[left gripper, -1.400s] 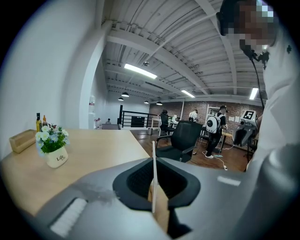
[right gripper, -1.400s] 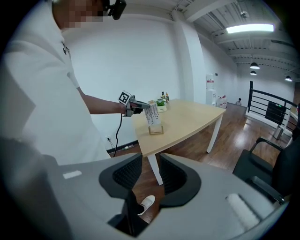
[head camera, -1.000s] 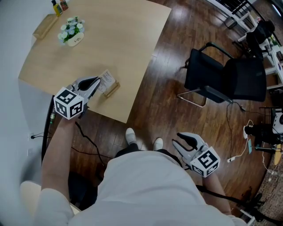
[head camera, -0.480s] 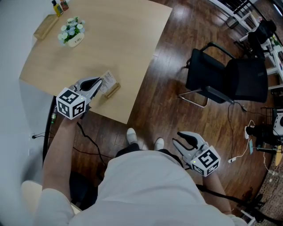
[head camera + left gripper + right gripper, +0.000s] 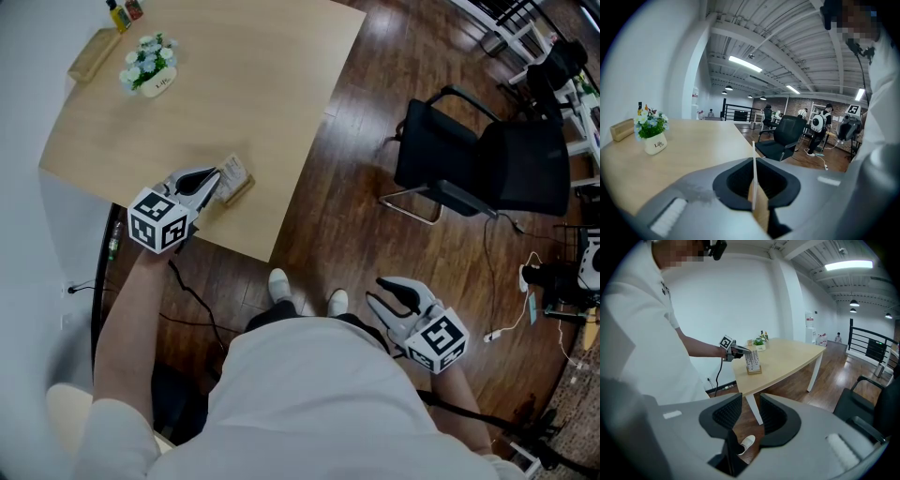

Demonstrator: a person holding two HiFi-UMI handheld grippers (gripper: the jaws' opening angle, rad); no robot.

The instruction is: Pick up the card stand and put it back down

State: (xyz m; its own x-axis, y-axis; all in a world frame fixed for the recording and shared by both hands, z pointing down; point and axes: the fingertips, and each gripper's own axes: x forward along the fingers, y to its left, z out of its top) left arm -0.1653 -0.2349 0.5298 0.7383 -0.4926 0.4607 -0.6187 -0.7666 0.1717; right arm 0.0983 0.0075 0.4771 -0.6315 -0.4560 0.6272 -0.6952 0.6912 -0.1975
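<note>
The card stand (image 5: 232,176), a white printed card upright in a slim wooden base, is near the front edge of the light wooden table (image 5: 244,84). My left gripper (image 5: 212,182) reaches it from the left and is shut on the card. In the left gripper view the card (image 5: 753,164) shows edge-on, pinched between the dark pads, the wooden base just below. I cannot tell whether the base touches the table. My right gripper (image 5: 375,292) hangs open and empty over the floor, away from the table. Its view shows the card stand (image 5: 753,362) far off.
A small white pot of flowers (image 5: 150,66) and a wooden block (image 5: 94,54) stand at the table's far left, small bottles (image 5: 124,11) behind them. A black office chair (image 5: 483,164) stands on the wooden floor to the right. Cables lie on the floor.
My left gripper and the card stand have shifted slightly to the right along the table's front edge. The right gripper has stayed where it was.
</note>
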